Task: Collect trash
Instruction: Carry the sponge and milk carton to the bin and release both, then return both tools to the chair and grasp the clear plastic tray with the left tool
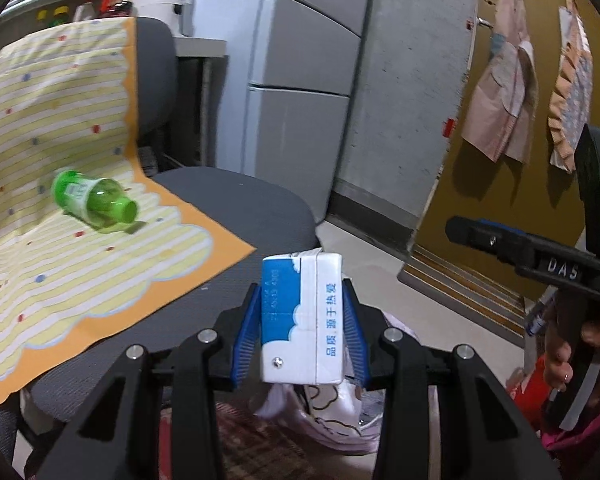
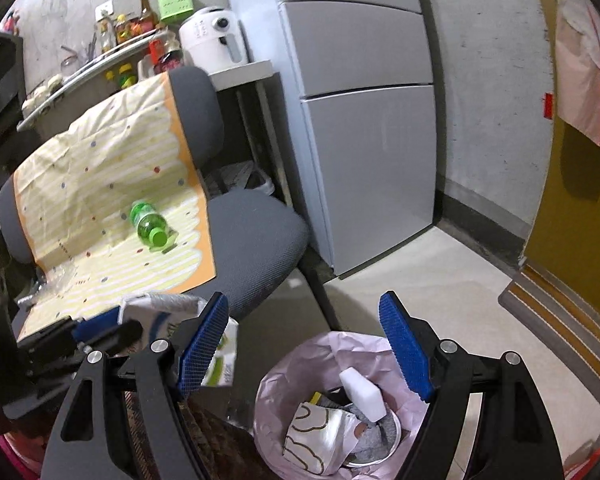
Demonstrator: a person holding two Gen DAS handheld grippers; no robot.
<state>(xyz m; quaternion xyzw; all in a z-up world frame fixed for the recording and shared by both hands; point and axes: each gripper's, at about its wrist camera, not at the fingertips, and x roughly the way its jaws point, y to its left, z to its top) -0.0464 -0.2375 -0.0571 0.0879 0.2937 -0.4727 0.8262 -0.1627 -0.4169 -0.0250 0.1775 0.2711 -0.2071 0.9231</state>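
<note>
My left gripper [image 1: 301,296] is shut on a blue and white milk carton [image 1: 300,320], held upright over the front edge of a grey office chair [image 1: 236,200]. In the right wrist view the same carton [image 2: 168,316] shows at the left in that gripper, beside the bin. A green plastic bottle [image 1: 94,200] lies on its side on a yellow striped cloth [image 1: 40,120] draped over the chair; it is also in the right wrist view [image 2: 150,224]. My right gripper [image 2: 304,344] stands open and empty above a bin with a pink liner [image 2: 284,364].
The bin holds a white block [image 2: 362,394], a crumpled printed wrapper [image 2: 320,436] and other scraps. A grey fridge [image 2: 364,120] stands behind the chair. A shelf with bottles and a white appliance [image 2: 212,36] is at the back left, and a yellow door [image 2: 580,220] at the right.
</note>
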